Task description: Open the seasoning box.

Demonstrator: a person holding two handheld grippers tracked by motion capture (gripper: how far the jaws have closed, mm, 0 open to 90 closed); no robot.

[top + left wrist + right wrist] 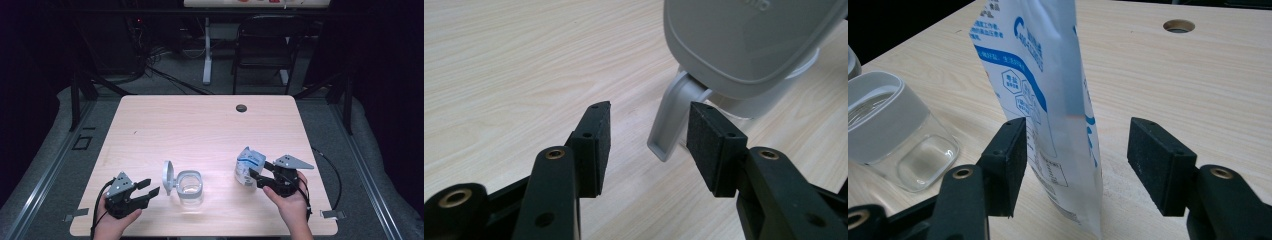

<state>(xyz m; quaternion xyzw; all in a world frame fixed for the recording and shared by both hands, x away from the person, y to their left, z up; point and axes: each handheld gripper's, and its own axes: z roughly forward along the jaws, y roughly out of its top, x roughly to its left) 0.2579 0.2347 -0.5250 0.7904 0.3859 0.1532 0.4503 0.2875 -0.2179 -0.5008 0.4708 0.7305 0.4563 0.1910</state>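
A clear jar (189,189) with a grey collar stands near the table's front edge, its grey hinged lid (168,177) flipped up on its left. My left gripper (152,186) is open just left of that lid. In the left gripper view the lid (744,40) looms close and its grey tab (669,125) hangs between the open jaws of the left gripper (650,112), untouched. A white and blue pouch (248,166) stands upright to the right of the jar. My right gripper (1079,130) straddles the pouch (1048,75): the left pad is close against it, the right pad stands apart.
The wooden table (200,125) has a round cable hole (241,108) at the back right. In the right gripper view the jar (893,130) sits to the left of the pouch. A black chair (265,45) and a desk leg (206,50) stand beyond the table.
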